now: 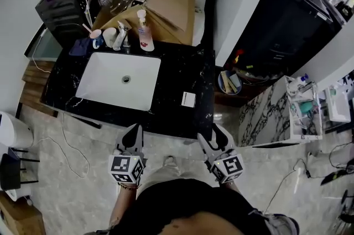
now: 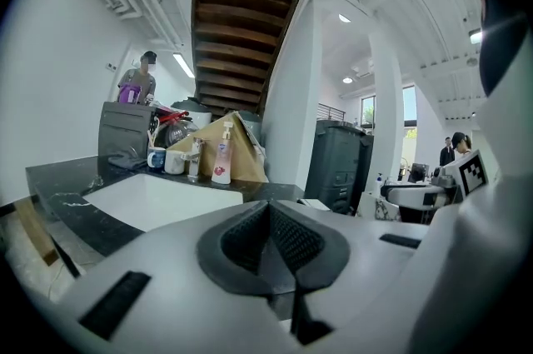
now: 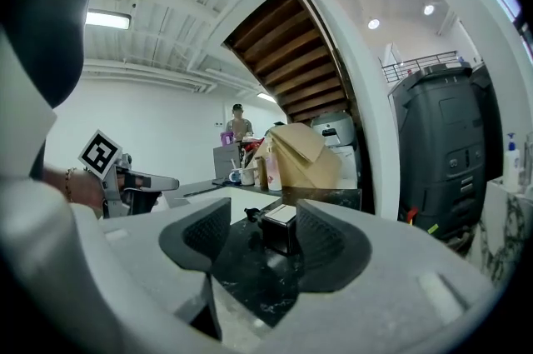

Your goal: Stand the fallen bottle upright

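A small dark bottle with a white label [image 1: 188, 99] lies on its side on the black marble counter [image 1: 177, 76], right of the sink. In the right gripper view the same bottle [image 3: 279, 227] lies just beyond the jaws, cap toward the left. My right gripper [image 1: 213, 137] hangs open short of the counter's front edge with nothing between its pads [image 3: 260, 231]. My left gripper [image 1: 133, 136] is held at the same height further left, shut and empty, with its pads meeting [image 2: 268, 215].
A white sink [image 1: 119, 80] is set in the counter. Behind it stand a pink pump bottle [image 1: 145, 35], cups [image 1: 104, 37], a faucet [image 1: 121, 35] and an open cardboard box [image 1: 160, 4]. A black bin [image 1: 287, 24] and a marble-sided cabinet [image 1: 265, 112] stand to the right.
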A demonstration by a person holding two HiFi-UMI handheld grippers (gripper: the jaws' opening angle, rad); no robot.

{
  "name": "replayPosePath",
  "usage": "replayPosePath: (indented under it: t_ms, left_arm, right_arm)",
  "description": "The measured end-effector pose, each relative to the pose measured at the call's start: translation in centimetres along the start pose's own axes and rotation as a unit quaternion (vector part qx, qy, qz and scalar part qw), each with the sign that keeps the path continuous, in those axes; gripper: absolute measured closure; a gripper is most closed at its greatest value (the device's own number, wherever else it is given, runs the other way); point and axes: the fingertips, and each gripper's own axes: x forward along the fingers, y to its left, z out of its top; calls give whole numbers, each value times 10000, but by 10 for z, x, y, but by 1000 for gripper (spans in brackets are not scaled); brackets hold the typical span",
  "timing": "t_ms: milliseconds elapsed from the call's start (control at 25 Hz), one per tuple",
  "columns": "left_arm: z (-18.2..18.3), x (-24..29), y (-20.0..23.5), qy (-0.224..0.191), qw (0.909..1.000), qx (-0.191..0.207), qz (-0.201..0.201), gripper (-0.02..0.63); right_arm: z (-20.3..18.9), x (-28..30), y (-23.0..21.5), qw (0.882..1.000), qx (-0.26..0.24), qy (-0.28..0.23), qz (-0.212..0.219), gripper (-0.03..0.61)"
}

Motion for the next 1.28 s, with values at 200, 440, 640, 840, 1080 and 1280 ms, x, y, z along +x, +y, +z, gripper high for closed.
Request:
replayPosePath:
  t_ms: [200,440,640,840,1080,1280]
  left_arm:
    - [-2,8,18,47,9998,-101,176,612]
    - [-7,11,23,101,9990,-244,349,612]
    - [9,18,22,-69,9980,-355,521,612]
    - [19,14,23,-247,9960,-384,769,612]
    - [5,-15,43,-199,9891,-593,1330,612]
    - [7,-38,57,-338,9812,-709,1763,612]
  right_arm:
    - [7,29,-8,9997,-184,-77,166,339]
    - [0,49,-21,9953,-492,569,603,339]
    - [24,76,-33,9859,-879,836,1154,339]
    - [26,118,-34,9572,-1376,1649,1940,339]
    - [-12,161,-13,8657,-2103,3395,3018,350]
    - [-53,183,7,7789,-2275,4679,3503,360]
